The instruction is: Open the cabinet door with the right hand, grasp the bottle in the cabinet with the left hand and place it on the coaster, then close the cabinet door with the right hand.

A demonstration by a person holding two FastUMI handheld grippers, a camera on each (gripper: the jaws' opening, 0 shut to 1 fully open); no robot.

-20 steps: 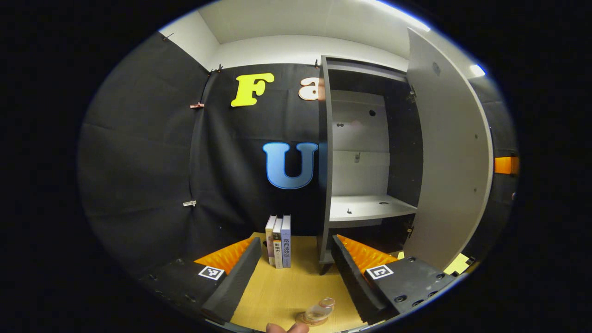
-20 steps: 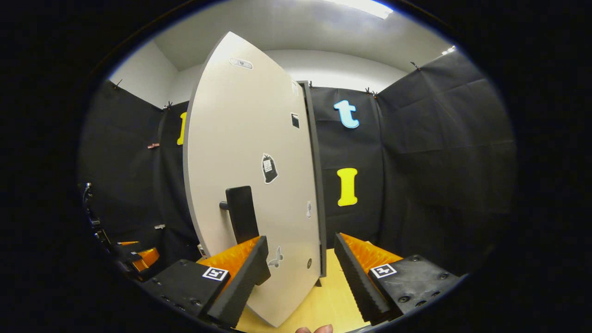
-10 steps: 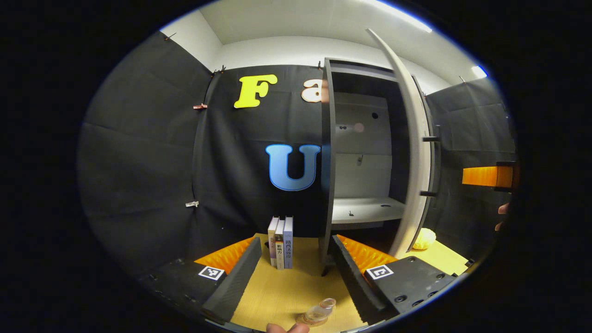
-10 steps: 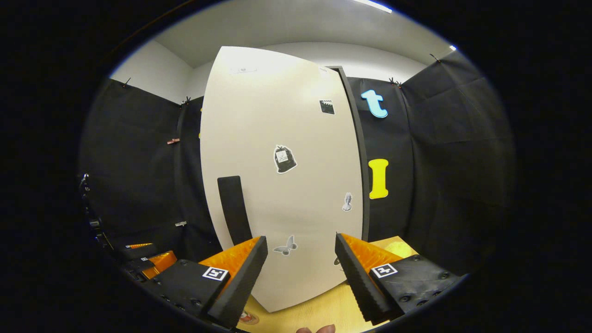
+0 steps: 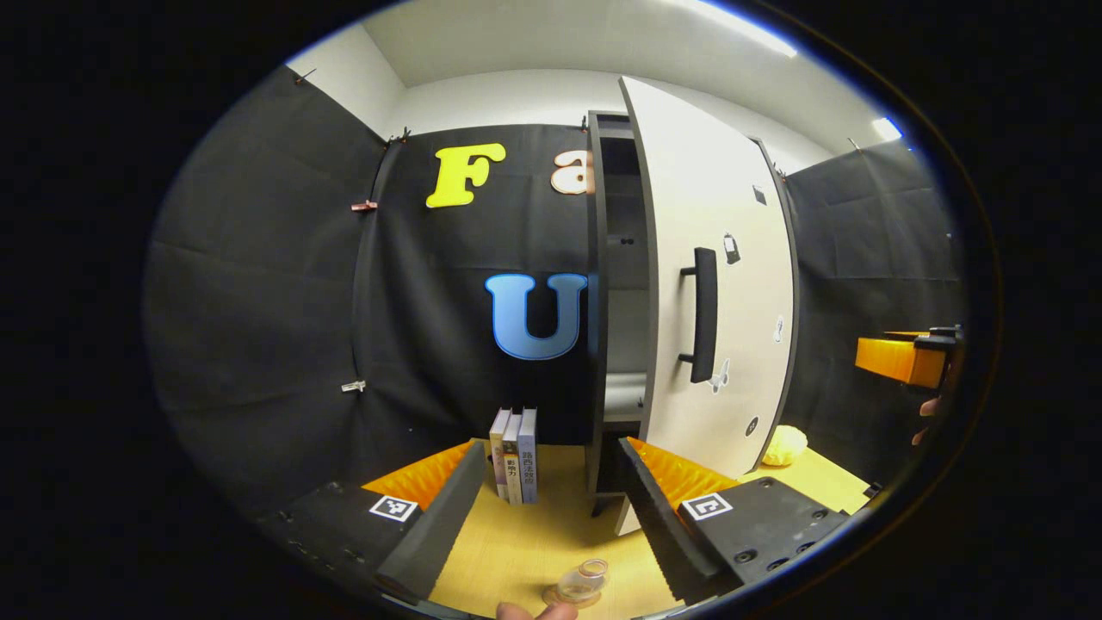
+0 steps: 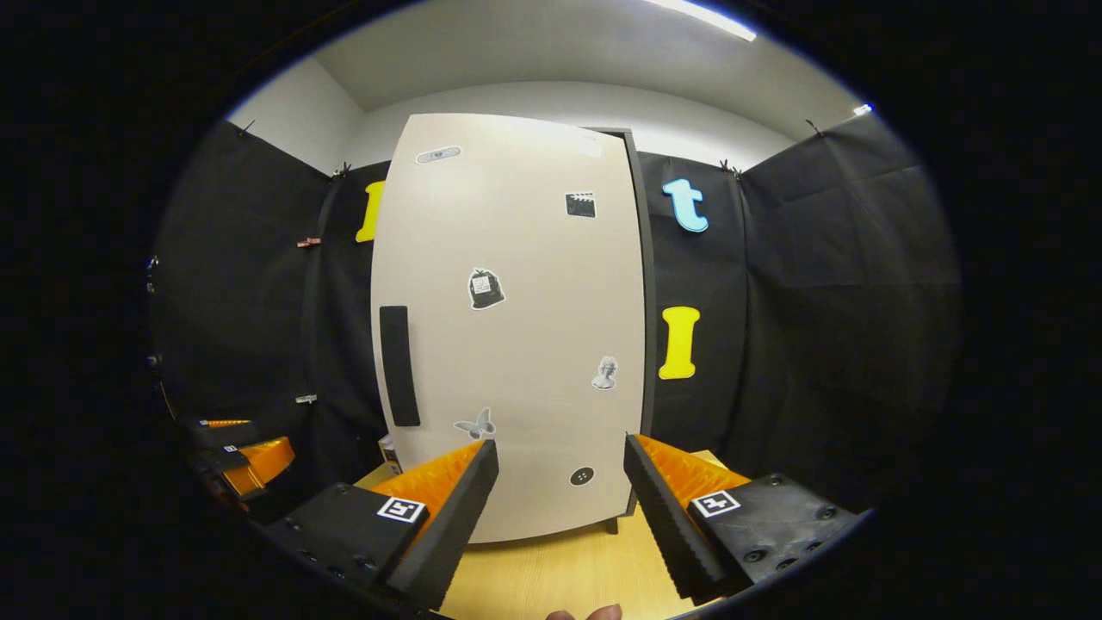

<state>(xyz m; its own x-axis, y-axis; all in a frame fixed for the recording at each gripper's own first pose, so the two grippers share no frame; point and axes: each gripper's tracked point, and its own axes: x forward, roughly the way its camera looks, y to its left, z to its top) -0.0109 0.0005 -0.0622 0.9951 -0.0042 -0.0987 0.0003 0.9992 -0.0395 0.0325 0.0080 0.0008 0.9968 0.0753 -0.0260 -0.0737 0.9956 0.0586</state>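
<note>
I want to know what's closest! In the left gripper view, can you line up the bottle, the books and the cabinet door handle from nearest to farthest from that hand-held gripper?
1. The bottle, lying low on the table between the left hand-held gripper's fingers.
2. The books, standing farther back, just left of the cabinet.
3. The cabinet door handle, higher up on the right.

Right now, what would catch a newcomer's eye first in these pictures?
The tall pale cabinet door, dotted with stickers and nearly shut, with its dark handle near its left edge. Then the books standing on the wooden table left of the cabinet, and the bottle near the table's front edge.
</note>
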